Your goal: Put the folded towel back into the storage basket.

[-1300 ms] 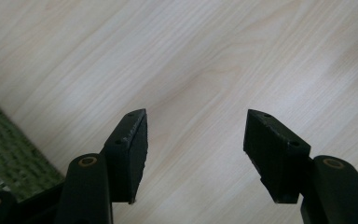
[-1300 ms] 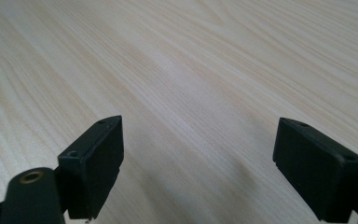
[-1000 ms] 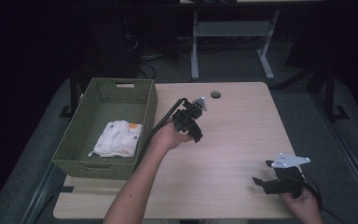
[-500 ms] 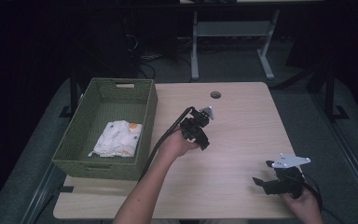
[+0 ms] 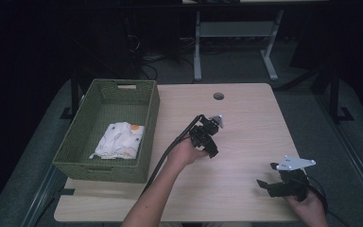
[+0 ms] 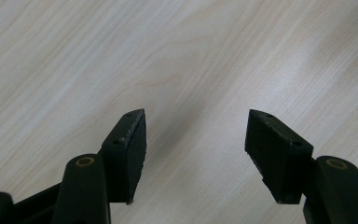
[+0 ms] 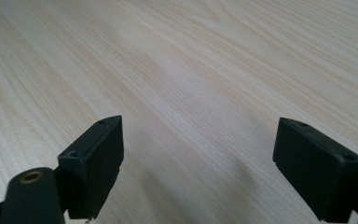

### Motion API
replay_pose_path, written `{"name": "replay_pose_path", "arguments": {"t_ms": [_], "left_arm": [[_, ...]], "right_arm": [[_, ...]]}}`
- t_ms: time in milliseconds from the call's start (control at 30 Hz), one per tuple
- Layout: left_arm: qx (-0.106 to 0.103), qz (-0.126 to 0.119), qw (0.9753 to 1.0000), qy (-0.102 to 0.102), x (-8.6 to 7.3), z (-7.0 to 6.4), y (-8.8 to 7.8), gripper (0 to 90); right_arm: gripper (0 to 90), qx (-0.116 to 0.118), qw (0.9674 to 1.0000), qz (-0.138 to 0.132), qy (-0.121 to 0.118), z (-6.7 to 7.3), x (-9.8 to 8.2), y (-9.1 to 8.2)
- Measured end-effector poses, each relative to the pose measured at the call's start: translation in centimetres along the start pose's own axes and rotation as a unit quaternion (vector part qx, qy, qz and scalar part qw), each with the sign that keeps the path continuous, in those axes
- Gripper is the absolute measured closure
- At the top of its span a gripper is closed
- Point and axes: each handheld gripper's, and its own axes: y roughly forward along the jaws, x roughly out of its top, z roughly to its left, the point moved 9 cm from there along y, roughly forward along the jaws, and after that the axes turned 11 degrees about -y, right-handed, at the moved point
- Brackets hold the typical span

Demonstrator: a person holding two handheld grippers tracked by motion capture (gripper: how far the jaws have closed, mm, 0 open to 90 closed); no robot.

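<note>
Left of the released left tool (image 5: pixel 210 135), well apart, cloth (image 5: pixel 118 140) lies in basket (image 5: pixel 147 123).

The pale wooden worktop (image 5: pixel 246 184) is light beige with a fine, darker streaked grain, and carries a small dark round hole (image 5: pixel 218 96) near its far edge. At its left edge stands an olive-green woven rectangular basket (image 5: pixel 150 118); the folded white cloth (image 5: pixel 119 140) in it bears small faint prints and one orange patch. The left claw (image 6: pixel 196 140) is matt black throughout — brass-coloured rings mark its pivots — and has a light grey plate on top. The right claw (image 7: pixel 198 156) is black too, with one brass-coloured ring and a pale grey three-cornered plate. The floor around is dark grey.
</note>
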Motion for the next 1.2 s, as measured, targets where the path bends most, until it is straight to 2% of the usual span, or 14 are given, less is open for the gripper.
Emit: {"name": "replay_pose_path", "arguments": {"t_ms": [267, 733, 900, 1100, 1200], "left_arm": [[-0.006, -0.004, 1.0000, 0.003, -0.1, -1.1, 0.7, 38.0], [-0.011, -0.011, 0.9999, -0.001, -1.3, -1.9, 1.2, 37.0], [-0.012, -0.012, 0.9998, 0.012, -1.7, -2.5, 1.3, 36.7], [-0.008, -0.011, 0.9997, 0.020, -2.1, -2.8, 1.4, 36.6], [-0.008, -0.013, 0.9997, 0.018, -2.3, -2.9, 1.5, 36.6]], "right_arm": [[15.9, -0.001, 1.0000, 0.000, 0.003, -0.1, -0.2, -0.1], [15.9, -0.008, 0.9999, 0.003, 0.007, -0.2, -0.4, -0.4], [15.9, -0.010, 0.9999, 0.005, 0.005, -0.4, -0.7, -0.5], [15.9, -0.011, 0.9999, 0.005, 0.007, -0.4, -0.8, -0.6], [15.9, -0.012, 0.9999, 0.005, 0.007, -0.4, -0.8, -0.6]]}}
